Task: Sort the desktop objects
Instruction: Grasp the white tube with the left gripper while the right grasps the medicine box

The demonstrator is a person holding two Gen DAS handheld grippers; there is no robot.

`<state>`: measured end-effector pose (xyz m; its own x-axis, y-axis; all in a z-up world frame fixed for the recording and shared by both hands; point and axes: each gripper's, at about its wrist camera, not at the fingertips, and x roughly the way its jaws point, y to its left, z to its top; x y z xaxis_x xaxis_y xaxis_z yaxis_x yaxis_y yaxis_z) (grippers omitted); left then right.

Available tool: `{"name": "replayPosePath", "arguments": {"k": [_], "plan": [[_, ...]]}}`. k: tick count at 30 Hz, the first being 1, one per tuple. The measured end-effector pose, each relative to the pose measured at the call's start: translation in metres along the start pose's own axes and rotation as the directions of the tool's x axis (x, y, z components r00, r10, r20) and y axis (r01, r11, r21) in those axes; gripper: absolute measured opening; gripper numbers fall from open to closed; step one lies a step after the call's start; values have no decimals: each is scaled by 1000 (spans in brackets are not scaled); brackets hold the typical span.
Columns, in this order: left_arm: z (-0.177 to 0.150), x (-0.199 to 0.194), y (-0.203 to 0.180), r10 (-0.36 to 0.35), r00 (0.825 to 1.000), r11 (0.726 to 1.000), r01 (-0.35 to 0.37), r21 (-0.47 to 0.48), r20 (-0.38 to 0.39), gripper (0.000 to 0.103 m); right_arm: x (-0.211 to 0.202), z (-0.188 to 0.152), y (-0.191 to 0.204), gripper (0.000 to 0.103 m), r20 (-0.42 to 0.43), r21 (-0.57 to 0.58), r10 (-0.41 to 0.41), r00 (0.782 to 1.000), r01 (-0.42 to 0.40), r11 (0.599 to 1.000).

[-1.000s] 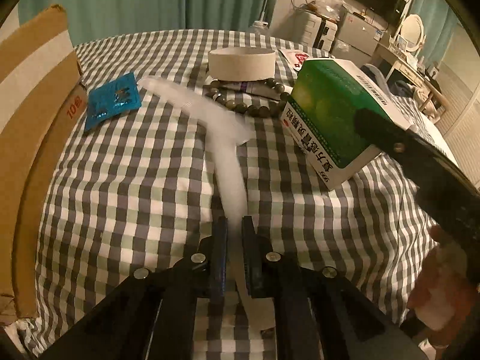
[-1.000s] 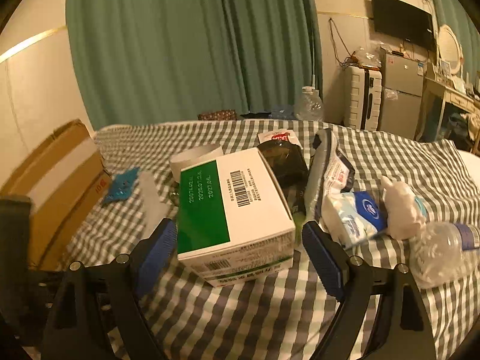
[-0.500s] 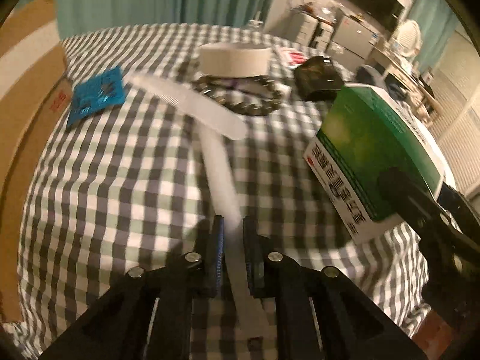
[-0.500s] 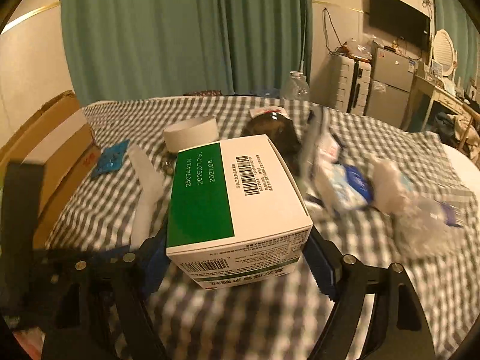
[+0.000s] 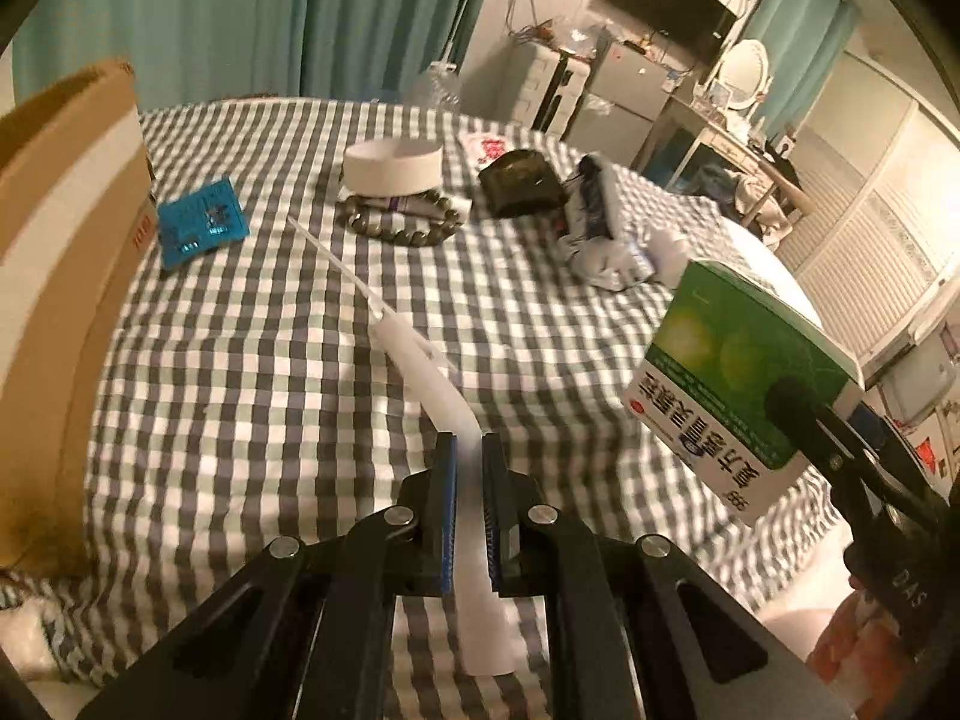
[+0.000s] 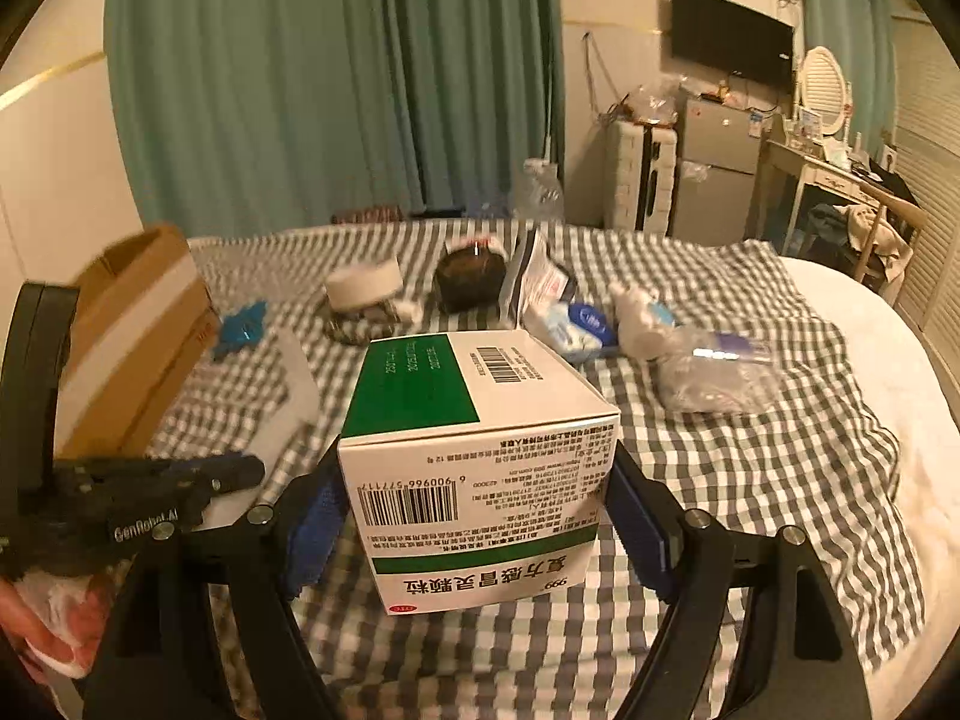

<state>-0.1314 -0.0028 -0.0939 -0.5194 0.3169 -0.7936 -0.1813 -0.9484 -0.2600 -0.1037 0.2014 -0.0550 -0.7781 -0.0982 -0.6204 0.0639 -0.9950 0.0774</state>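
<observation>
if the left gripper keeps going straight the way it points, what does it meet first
Likely the checkered tablecloth; the left gripper, shut on the white comb, looks down at it. Beyond that, probably the bead bracelet, though depth is unclear.

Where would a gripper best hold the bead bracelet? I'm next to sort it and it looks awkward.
Pinch one strand of the dark round-bead bracelet at its near arc, coming straight down from above. It lies flat in a loop against the white round tin, so the far side is crowded.

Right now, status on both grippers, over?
Left gripper shut on white comb. Right gripper shut on medicine box, lifted off the checked cloth. Cardboard box left, path open.
</observation>
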Motion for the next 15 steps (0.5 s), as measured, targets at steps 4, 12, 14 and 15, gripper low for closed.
{"name": "replayPosePath", "arguments": {"k": [4,12,14,15], "plan": [[-9,-9,1,19,1000,1000,-19,2,-14,7,-6,-5,9,79,-9,14,5,1000,-5,1000],[-12,-31,14,13,1000,997,-11,-80,21,7,-15,-8,13,79,10,12,18,1000,-18,1000],[-11,-26,11,45,999,998,-44,-48,4,7,-11,-9,12,79,5,14,19,1000,-19,1000],[-12,-22,11,56,998,998,-56,-40,-7,7,-9,-10,11,79,0,16,20,1000,-20,1000]]}}
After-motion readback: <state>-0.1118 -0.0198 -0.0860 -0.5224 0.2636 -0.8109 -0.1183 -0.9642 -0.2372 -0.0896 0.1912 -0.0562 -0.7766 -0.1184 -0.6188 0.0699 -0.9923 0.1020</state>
